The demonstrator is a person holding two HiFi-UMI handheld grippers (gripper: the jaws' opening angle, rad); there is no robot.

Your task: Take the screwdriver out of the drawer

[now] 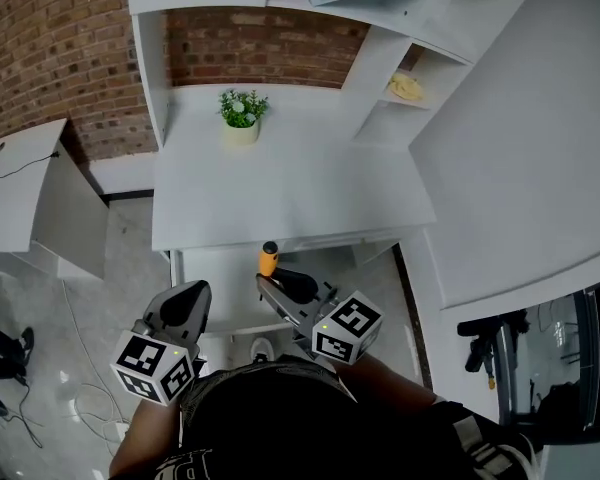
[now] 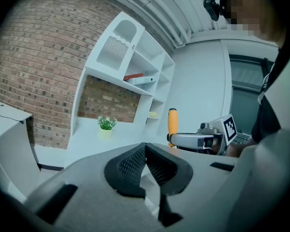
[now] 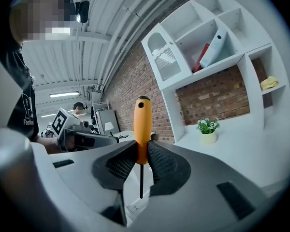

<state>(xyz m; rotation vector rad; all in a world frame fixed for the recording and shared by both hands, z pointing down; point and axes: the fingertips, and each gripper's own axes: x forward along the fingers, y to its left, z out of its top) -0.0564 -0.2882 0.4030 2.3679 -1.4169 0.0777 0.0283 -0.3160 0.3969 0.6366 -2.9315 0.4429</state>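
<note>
Here, right claw (image 3: 140, 162) gripping screwdriver (image 3: 141, 124), upright

The screwdriver (image 3: 141, 122) has an orange handle and a thin dark shaft. It stands upright, handle up, clamped at the handle's lower end between the right gripper's (image 3: 141, 153) jaws, above the open white drawer (image 1: 223, 280) under the desk's (image 1: 290, 188) front edge.
</note>
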